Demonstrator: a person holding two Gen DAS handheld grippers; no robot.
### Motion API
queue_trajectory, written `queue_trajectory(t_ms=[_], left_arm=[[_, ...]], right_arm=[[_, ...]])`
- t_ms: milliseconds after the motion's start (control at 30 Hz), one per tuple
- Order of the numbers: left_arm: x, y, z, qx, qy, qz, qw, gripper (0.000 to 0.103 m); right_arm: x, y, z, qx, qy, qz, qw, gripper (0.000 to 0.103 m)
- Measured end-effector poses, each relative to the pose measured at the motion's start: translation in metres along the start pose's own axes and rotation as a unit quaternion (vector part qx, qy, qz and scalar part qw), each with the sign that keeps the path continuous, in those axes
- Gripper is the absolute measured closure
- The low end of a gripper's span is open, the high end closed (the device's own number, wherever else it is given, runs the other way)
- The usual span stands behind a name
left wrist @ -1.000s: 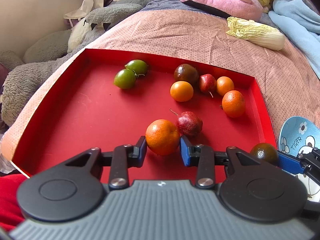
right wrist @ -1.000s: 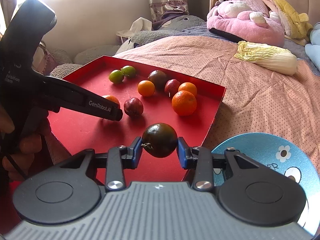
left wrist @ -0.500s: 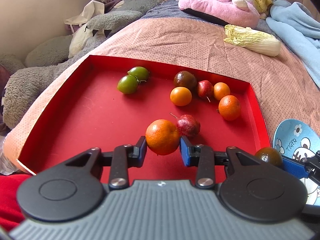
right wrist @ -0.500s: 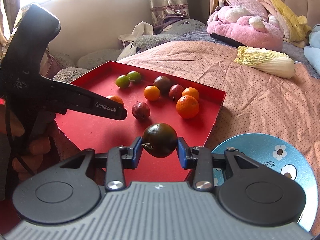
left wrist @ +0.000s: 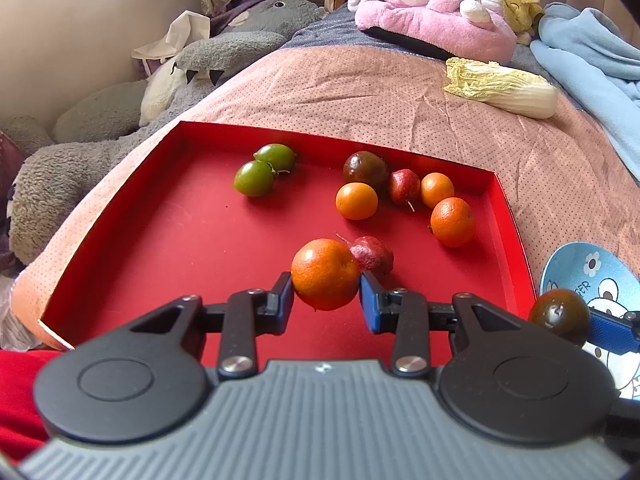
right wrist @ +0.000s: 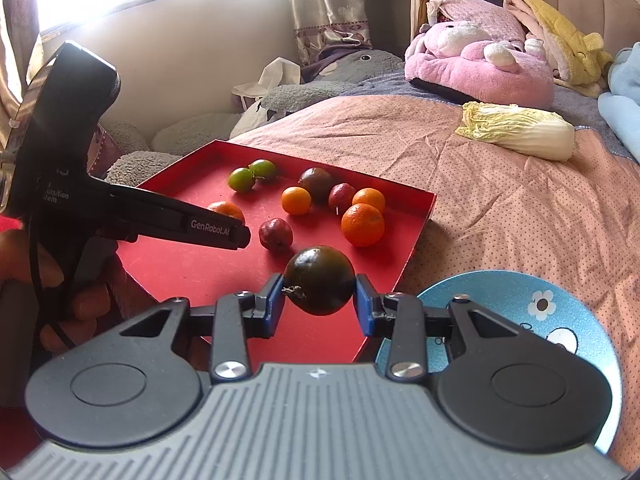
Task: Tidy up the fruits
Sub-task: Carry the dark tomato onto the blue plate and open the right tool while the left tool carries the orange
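Left gripper: pinching an orange between its blue pads, fruit clear of the tray floor.
Right gripper: clamped on a dark green-brown fruit, stem end turned toward its left pad.
Red tray: lies on the bed ahead of both grippers; the right gripper's fruit hangs over its near right corner.
Blue plate: just right of the right gripper, beside the tray; cartoon print on it, lettering too small to read.
Fruit ahead of left gripper: red fruit directly behind the held orange, possibly touching it; second orange farther right.
Far cluster: two green fruits ahead-left, touching; dark fruit, two small orange fruits and a small red one ahead-right.
Bed: pink dotted cover; cabbage well beyond the tray.
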State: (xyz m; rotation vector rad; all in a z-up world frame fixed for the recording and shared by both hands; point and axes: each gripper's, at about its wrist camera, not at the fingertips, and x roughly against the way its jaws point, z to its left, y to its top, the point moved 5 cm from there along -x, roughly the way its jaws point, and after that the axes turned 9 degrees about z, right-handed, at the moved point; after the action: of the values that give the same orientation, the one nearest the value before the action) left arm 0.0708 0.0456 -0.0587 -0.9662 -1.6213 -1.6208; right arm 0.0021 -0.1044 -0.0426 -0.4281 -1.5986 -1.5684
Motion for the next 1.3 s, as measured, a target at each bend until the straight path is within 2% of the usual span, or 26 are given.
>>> queue_trajectory(t_ms=[733, 1300], left_arm=[[0.017, -0.004, -0.045, -0.055, -0.021, -0.036, 0.9976, 0.064], [0.018, -0.013, -0.084, -0.106, -0.057, -0.04, 0.9919, 0.064]], right_arm=[[0.036, -0.018, -0.043, -0.032, -0.038, -0.01, 0.999, 0.06], [0.056, -0.048, -0.095, -0.078, -0.088, -0.006, 0.993, 0.06]])
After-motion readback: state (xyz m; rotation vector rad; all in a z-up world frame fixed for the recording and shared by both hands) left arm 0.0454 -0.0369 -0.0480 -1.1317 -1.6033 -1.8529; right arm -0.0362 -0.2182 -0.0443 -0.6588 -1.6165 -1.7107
